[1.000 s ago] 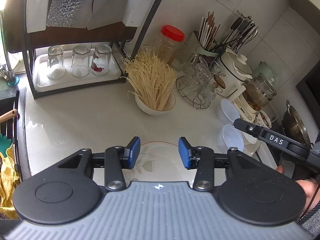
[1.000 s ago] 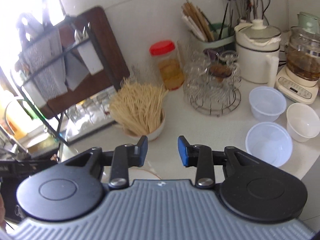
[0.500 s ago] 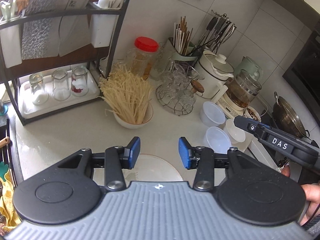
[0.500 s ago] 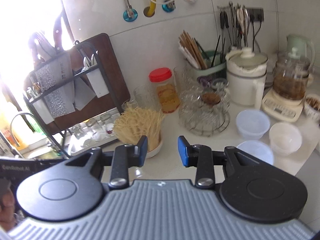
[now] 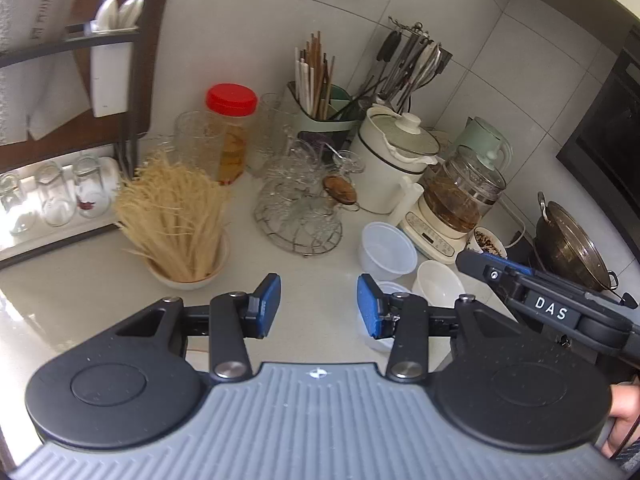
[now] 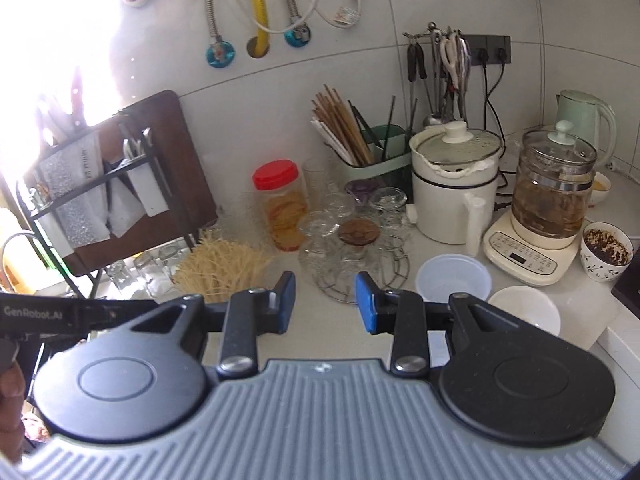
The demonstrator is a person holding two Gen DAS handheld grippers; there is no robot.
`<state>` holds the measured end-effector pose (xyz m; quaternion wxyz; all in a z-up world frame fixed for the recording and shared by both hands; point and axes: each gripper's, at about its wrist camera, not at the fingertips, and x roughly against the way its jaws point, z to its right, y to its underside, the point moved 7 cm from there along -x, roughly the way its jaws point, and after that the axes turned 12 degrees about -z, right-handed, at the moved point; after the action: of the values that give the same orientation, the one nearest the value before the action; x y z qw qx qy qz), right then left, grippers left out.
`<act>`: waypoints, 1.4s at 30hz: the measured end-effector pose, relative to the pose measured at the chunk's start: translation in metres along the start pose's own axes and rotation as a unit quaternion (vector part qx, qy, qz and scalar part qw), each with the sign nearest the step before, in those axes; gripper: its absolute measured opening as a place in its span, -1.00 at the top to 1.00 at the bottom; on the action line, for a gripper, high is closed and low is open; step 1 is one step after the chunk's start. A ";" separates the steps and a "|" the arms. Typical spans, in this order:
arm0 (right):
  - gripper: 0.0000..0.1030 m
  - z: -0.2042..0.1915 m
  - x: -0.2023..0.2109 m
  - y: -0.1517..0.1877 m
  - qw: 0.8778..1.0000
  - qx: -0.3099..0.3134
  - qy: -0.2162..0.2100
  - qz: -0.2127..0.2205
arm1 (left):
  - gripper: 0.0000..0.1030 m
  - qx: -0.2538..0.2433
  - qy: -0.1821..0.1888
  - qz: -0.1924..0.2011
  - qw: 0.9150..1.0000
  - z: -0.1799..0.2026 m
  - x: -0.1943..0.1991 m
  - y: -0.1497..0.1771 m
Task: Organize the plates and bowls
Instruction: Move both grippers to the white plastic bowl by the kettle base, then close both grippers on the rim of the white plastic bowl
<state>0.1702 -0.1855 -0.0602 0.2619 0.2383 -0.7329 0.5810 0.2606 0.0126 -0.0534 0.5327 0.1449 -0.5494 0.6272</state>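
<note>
- Left wrist view: the left gripper (image 5: 319,306) has its fingers spread, holding nothing, above the white table (image 5: 80,280).
- The right gripper (image 6: 325,302) is spread too, near a clear plastic bowl (image 6: 453,280).

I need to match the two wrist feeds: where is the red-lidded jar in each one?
Left wrist: the red-lidded jar stands upper centre-left, behind the bowl of dry noodles.
Right wrist: the jar stands centre-left, behind and right of the noodles, left of the wire rack of glasses.
Shared landmark: the white pot with a knobbed lid, to the jar's right in both.
</note>
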 end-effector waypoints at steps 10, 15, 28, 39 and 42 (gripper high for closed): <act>0.30 0.087 -0.023 0.016 0.999 -0.018 0.030 -0.040 | 0.07 -0.008 -0.023 -0.043 0.999 0.057 -0.064 0.002; 0.30 0.126 -0.033 0.032 0.997 -0.036 0.027 -0.064 | 0.07 -0.022 -0.043 -0.048 0.998 0.081 -0.093 -0.004; 0.29 0.193 -0.078 0.076 0.980 -0.118 -0.023 -0.159 | 0.08 -0.017 -0.048 -0.124 0.991 0.113 -0.192 0.000; 0.29 0.185 -0.124 0.083 0.962 -0.151 -0.109 -0.198 | 0.10 0.001 -0.067 -0.169 0.983 0.086 -0.248 0.007; 0.37 0.184 -0.139 0.081 0.961 -0.152 -0.108 -0.205 | 0.19 0.014 -0.059 -0.179 0.982 0.080 -0.259 0.007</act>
<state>0.2012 -0.3414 -0.2454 0.3278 0.4021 -0.7717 0.3678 0.3233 -0.1855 -0.2272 0.6009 0.2855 -0.5363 0.5195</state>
